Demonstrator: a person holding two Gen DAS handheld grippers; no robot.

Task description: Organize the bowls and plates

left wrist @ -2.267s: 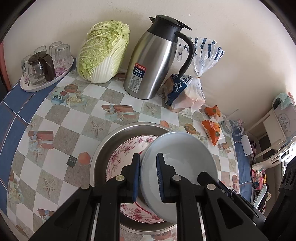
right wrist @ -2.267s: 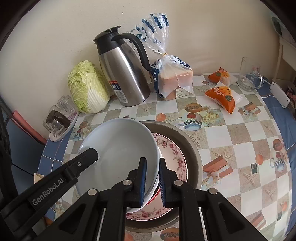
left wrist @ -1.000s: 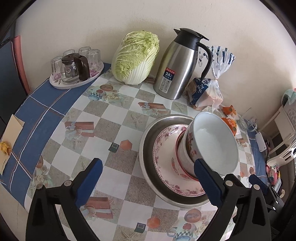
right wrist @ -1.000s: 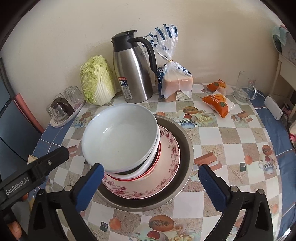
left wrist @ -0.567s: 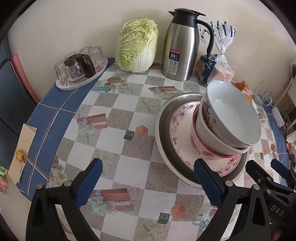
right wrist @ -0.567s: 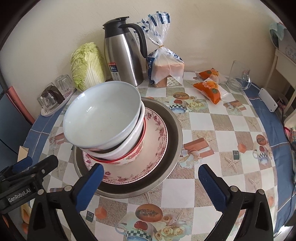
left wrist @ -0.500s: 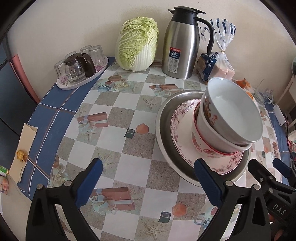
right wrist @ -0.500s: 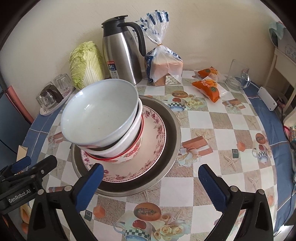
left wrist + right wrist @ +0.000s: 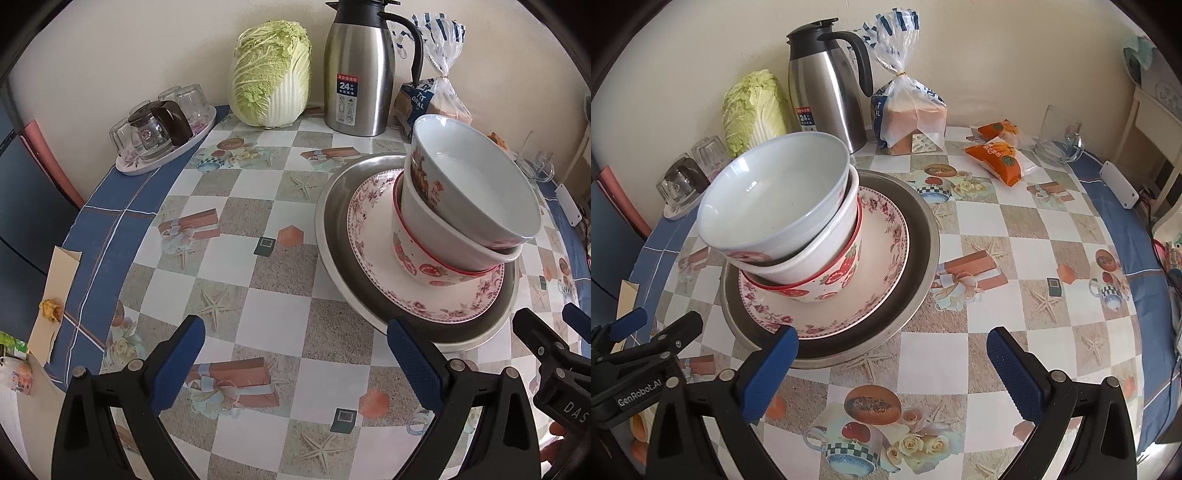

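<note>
A wide steel basin (image 9: 332, 236) (image 9: 923, 258) holds a pink floral plate (image 9: 369, 218) (image 9: 886, 251). On the plate stand three nested bowls: a strawberry-print one (image 9: 417, 266) (image 9: 831, 280) at the bottom, a plain white one (image 9: 443, 236) (image 9: 820, 254) in the middle, and a tilted pale blue-white bowl (image 9: 476, 184) (image 9: 775, 195) on top. My left gripper (image 9: 291, 354) is open, low and to the left of the stack. My right gripper (image 9: 892, 354) is open too, in front of the basin, holding nothing.
At the back stand a steel thermos jug (image 9: 358, 70) (image 9: 827, 85), a napa cabbage (image 9: 273, 70) (image 9: 753, 107), a bread bag (image 9: 908, 118), snack packets (image 9: 997, 155), a glass jug (image 9: 1056, 144) and a tray of glasses (image 9: 162, 125). The table edge curves off at left.
Both grippers let go of the top bowl, opened wide and drew back toward the table's front. The bowl now rests tilted on the stack.
</note>
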